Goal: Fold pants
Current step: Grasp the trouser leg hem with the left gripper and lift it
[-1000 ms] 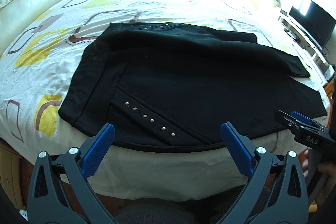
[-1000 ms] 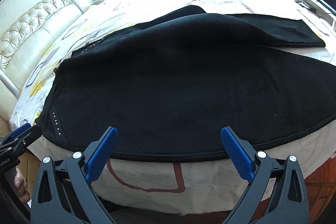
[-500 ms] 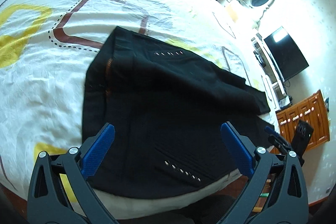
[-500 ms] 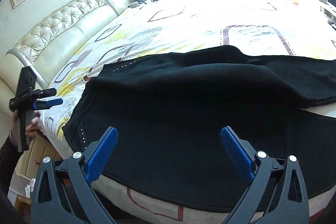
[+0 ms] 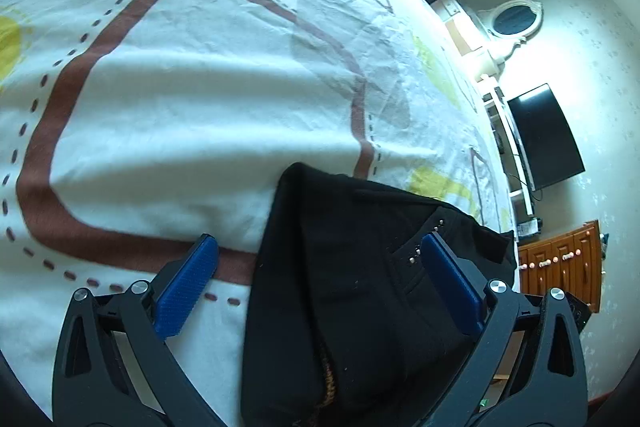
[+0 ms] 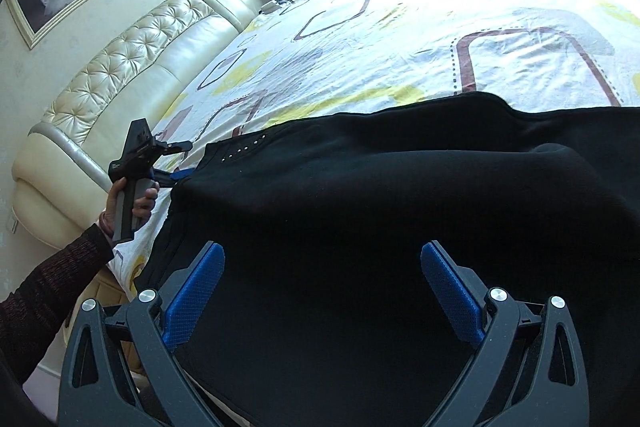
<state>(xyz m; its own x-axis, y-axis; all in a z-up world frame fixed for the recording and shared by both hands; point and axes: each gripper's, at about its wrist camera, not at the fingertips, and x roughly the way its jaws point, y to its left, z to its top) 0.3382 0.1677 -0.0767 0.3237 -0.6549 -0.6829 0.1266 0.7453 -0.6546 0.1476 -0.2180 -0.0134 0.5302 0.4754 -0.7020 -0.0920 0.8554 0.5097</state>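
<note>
Pants corner between spread left gripper fingers, right gripper spread above.

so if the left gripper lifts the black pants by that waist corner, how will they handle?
Likely floppy: the pants already drape in soft rolls on the bedsheet, so the rest should hang and trail. Probably grippy, not slippery; the fabric looks matte and thick. The left gripper is open astride the waist edge.
</note>
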